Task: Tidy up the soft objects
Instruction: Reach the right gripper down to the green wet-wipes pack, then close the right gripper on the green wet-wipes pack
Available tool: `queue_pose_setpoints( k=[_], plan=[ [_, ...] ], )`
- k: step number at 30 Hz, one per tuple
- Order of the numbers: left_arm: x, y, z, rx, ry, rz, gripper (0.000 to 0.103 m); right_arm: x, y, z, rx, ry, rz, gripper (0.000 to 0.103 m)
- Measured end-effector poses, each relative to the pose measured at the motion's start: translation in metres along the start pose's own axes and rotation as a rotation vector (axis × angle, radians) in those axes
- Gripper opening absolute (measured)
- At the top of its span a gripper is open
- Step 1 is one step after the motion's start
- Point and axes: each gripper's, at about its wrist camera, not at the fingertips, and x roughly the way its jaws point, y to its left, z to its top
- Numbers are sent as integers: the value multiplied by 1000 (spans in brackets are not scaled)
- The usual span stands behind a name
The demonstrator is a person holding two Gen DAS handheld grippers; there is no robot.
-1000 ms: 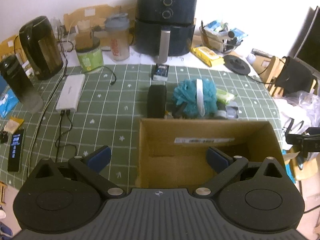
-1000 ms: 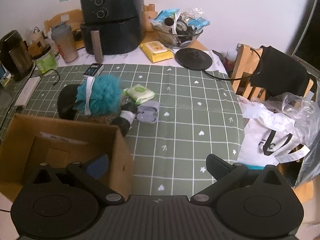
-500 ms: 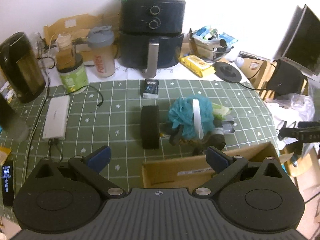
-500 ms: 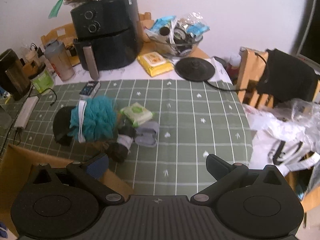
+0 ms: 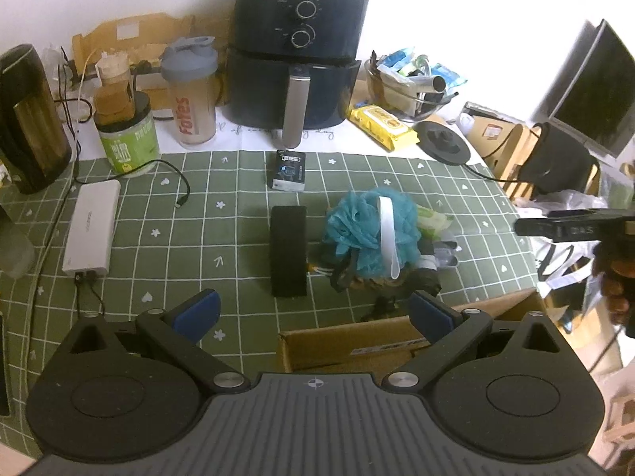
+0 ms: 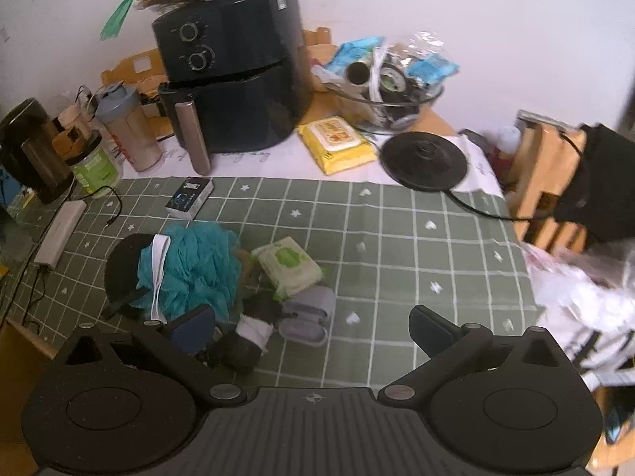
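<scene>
Both grippers have drawn back from the cardboard box (image 5: 357,341), now only its far rim showing. The left gripper (image 5: 313,309) and right gripper (image 6: 313,327) gape empty; the teal loofah (image 5: 369,230) pile waits beyond the box, unsorted.

left tongs (image 5: 313,311) spread wide, right tongs (image 6: 313,327) spread wide, both empty

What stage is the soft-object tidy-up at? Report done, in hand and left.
Done: nothing visible; the part of the cardboard box in view shows no items inside. In hand: nothing; the left gripper and right gripper are both open and empty. Left: the teal bath pouf, the green wipes pack, the grey pouch and the rolled dark cloth lie clustered on the tablecloth.
</scene>
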Motion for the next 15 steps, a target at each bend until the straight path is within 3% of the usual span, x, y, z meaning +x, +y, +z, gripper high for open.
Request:
queue_pose_setpoints(
  k=[12, 15],
  plan=[
    [0, 14, -6, -65, 11, -14, 103, 74, 8, 27, -177, 51, 87, 102],
    [0, 20, -8, -81, 14, -7, 103, 96, 8, 31, -205, 72, 104, 98]
  ],
)
